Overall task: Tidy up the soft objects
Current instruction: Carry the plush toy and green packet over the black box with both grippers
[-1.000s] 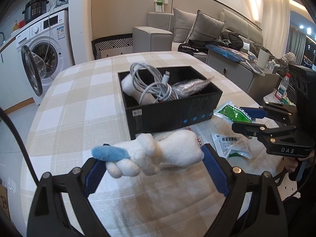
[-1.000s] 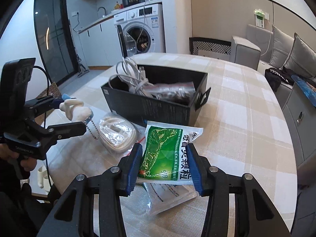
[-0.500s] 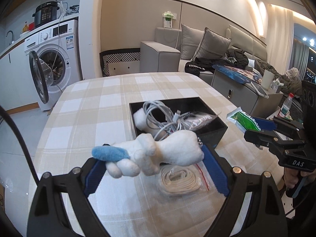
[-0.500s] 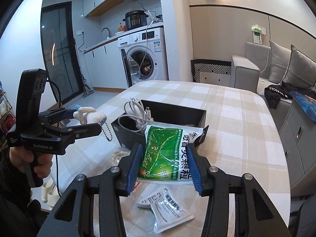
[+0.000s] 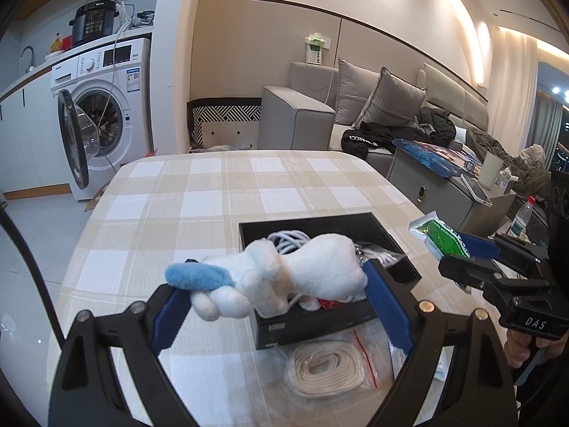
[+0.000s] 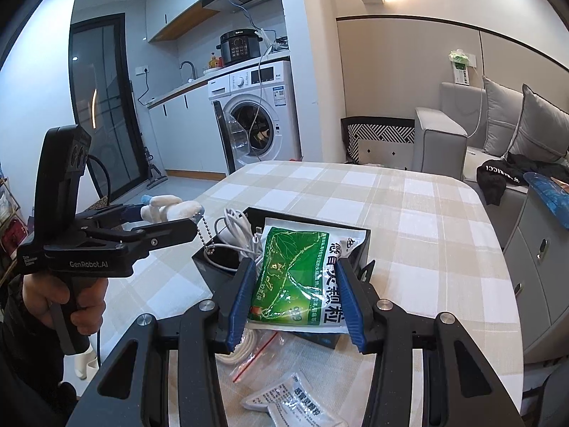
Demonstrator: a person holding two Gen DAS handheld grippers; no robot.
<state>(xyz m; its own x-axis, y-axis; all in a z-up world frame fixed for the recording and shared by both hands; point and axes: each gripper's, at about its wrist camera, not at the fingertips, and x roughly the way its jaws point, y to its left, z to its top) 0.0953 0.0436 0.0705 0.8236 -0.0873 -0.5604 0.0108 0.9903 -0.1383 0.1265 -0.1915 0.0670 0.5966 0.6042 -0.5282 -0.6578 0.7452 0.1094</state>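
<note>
My left gripper (image 5: pixel 274 295) is shut on a white plush toy (image 5: pixel 302 274) with a blue ear, held high above the black box (image 5: pixel 320 316). It also shows in the right wrist view (image 6: pixel 167 210), with a bead chain hanging from it. My right gripper (image 6: pixel 295 284) is shut on a green medicine pouch (image 6: pixel 298 281), held above the box's right side; the pouch shows in the left wrist view (image 5: pixel 441 235) too. The box (image 6: pixel 217 267) holds white cables (image 6: pixel 238 227).
A bagged coil of cream cord (image 5: pixel 323 366) lies on the checked table (image 5: pixel 213 206) in front of the box. A small white sachet (image 6: pixel 295 405) lies near the table's front edge. A washing machine (image 5: pixel 103 106) and a grey sofa (image 5: pixel 355 106) stand beyond the table.
Both grippers have risen well above the table with their loads still held. The box and cord bag now look lower and farther below them.
</note>
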